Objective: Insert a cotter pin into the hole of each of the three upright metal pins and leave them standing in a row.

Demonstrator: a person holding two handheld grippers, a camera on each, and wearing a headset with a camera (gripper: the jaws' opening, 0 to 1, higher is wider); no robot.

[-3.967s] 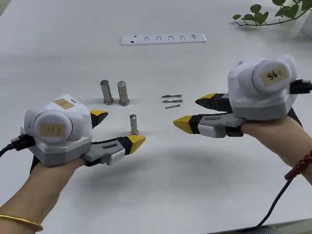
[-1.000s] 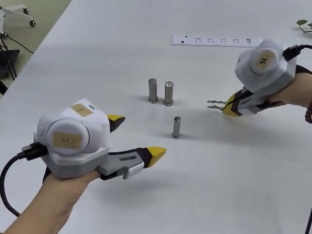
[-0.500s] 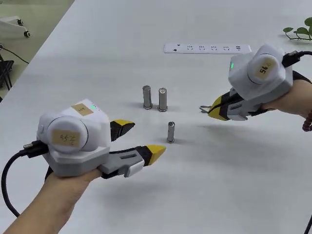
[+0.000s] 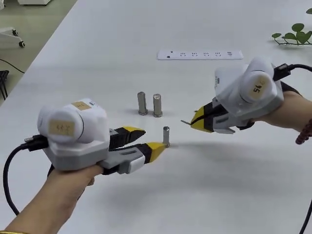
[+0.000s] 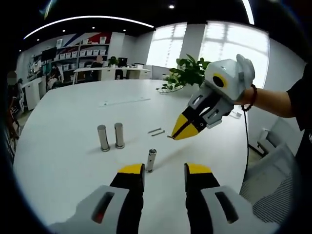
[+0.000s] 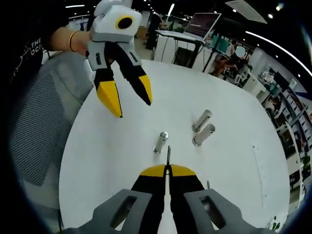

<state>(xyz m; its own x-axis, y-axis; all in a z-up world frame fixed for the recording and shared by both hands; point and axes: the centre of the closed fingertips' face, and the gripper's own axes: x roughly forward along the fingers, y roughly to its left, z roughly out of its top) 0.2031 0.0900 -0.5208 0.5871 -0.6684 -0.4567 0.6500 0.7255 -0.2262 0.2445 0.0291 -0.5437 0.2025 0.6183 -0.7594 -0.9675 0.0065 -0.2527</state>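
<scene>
Three upright metal pins stand on the white table. Two stand side by side [image 4: 142, 103] [image 4: 157, 105], and a shorter single pin [image 4: 166, 136] stands nearer me. My left gripper [image 4: 145, 139] is open, its yellow tips just left of the single pin [image 5: 151, 160] without touching it. My right gripper [image 4: 199, 120] hovers to the pin's right, shut on a thin cotter pin [image 6: 168, 153] that juts from its tips toward the single pin [image 6: 161, 142]. Two more cotter pins [image 5: 156, 131] lie on the table beyond.
A white power strip [image 4: 200, 54] lies at the far side of the table, with a green plant [image 4: 292, 36] at the far right. Cables trail from both grippers. The table's left edge and the floor show at the upper left.
My right gripper has lifted off the table with a cotter pin and moved left toward the single pin. The left gripper has come forward until its tips flank that pin.
</scene>
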